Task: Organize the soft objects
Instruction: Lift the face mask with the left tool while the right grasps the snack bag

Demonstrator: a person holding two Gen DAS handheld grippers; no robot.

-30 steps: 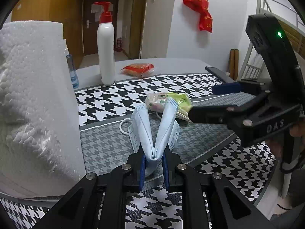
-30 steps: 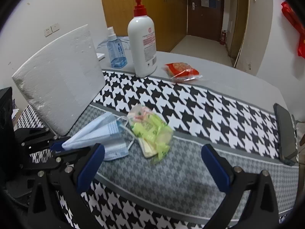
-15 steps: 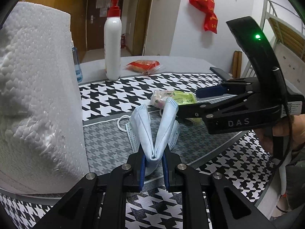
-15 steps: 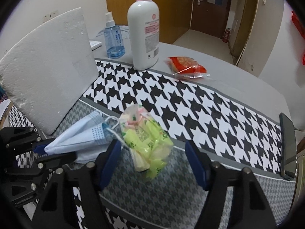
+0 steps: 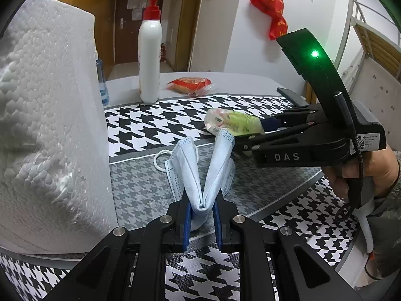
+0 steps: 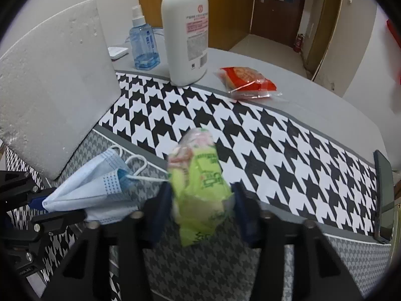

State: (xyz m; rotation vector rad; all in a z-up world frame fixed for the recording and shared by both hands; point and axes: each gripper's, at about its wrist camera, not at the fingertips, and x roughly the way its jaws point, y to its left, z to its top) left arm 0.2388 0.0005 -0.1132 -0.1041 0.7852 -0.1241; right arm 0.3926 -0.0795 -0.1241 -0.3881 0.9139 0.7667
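Observation:
A folded light-blue face mask (image 5: 215, 165) stands up from my left gripper (image 5: 201, 215), which is shut on its fold. From the right wrist view the same mask (image 6: 87, 193) sits low at the left, ear loops trailing on the cloth. A soft green and clear packet (image 6: 200, 183) is between the blue pads of my right gripper (image 6: 201, 195). Its jaws are closing, and both pads touch the packet's sides. In the left wrist view the right gripper (image 5: 253, 134) reaches in from the right with the packet (image 5: 233, 125) at its tips, just behind the mask.
A white paper towel roll (image 5: 50, 125) stands close on the left. Behind are a pump bottle (image 6: 185, 32), a blue spray bottle (image 6: 144, 45) and a red snack packet (image 6: 246, 80). A dark phone (image 6: 382, 195) lies at the right edge of the houndstooth cloth (image 6: 275, 150).
My right gripper has come down and forward over the green packet, and its wide-open jaws have narrowed onto it. The left gripper and the mask have stayed put.

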